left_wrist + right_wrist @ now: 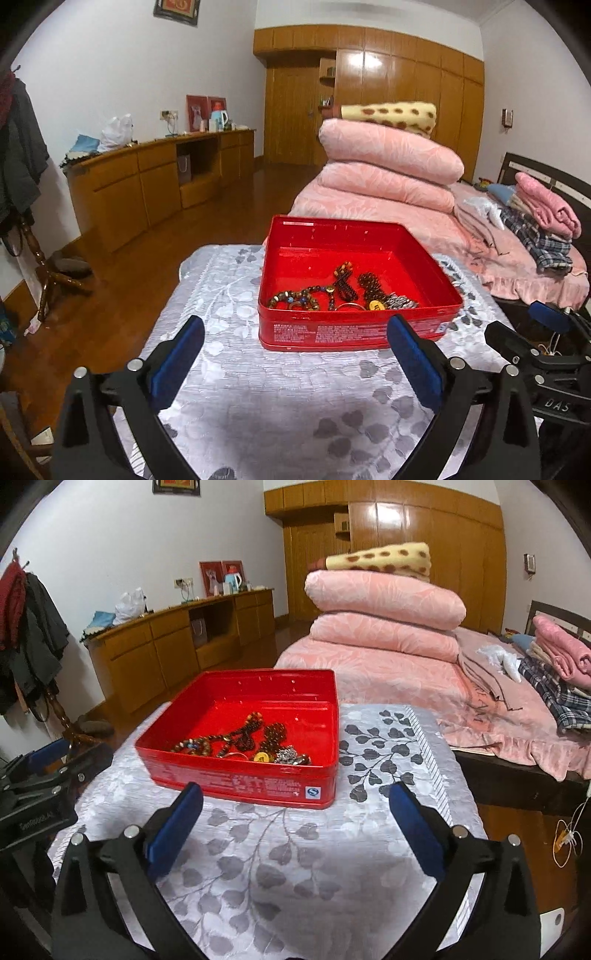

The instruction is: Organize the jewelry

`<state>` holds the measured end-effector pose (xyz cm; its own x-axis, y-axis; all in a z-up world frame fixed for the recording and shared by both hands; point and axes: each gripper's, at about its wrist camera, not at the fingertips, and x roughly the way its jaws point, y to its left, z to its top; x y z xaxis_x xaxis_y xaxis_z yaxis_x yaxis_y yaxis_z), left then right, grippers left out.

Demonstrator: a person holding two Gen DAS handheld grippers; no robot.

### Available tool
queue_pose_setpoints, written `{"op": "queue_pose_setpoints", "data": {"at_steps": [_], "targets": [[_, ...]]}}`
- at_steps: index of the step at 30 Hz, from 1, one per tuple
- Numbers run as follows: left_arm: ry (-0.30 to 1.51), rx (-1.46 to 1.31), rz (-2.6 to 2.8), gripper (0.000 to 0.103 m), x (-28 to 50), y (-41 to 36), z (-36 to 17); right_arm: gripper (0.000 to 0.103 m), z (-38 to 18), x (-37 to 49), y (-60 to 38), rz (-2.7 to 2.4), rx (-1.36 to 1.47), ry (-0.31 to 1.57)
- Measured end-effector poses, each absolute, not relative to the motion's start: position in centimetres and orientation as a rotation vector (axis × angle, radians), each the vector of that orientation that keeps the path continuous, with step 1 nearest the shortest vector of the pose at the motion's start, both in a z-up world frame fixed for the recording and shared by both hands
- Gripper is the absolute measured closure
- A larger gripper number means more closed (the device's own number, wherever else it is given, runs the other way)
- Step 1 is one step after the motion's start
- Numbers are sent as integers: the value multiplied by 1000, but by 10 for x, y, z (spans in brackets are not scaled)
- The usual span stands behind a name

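A red tin box (354, 330) stands on a table with a grey leaf-patterned cloth (258, 398). Inside lie several bead bracelets (295, 298), a dark bead string (371, 286), a ring and a silvery piece (402, 303). My left gripper (295, 356) is open and empty, just in front of the box's near wall. The box also shows in the right wrist view (258, 781), with the bracelets (207, 746) inside. My right gripper (295, 823) is open and empty, in front of the box's right corner. Each gripper shows at the edge of the other's view (546, 343) (40, 775).
A bed with stacked pink quilts (388, 173) and folded clothes (543, 221) lies behind and to the right of the table. A wooden sideboard (155, 181) stands along the left wall. A coat stand (22, 177) is at far left. A cable (569, 838) hangs at right.
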<state>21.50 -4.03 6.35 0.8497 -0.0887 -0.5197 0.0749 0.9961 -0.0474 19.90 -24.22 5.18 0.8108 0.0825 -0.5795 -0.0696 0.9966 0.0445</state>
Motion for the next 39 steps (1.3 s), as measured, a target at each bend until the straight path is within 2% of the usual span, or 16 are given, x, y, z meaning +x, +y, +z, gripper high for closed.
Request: {"op": "queue_pose_setpoints", "data": {"at_steps": [23, 39], "targets": [[216, 11, -93, 6, 99, -36, 140, 5, 126, 96, -231, 137, 0, 336], [64, 42, -90, 6, 58, -36, 164, 5, 163, 49, -235, 159, 9, 177]]}}
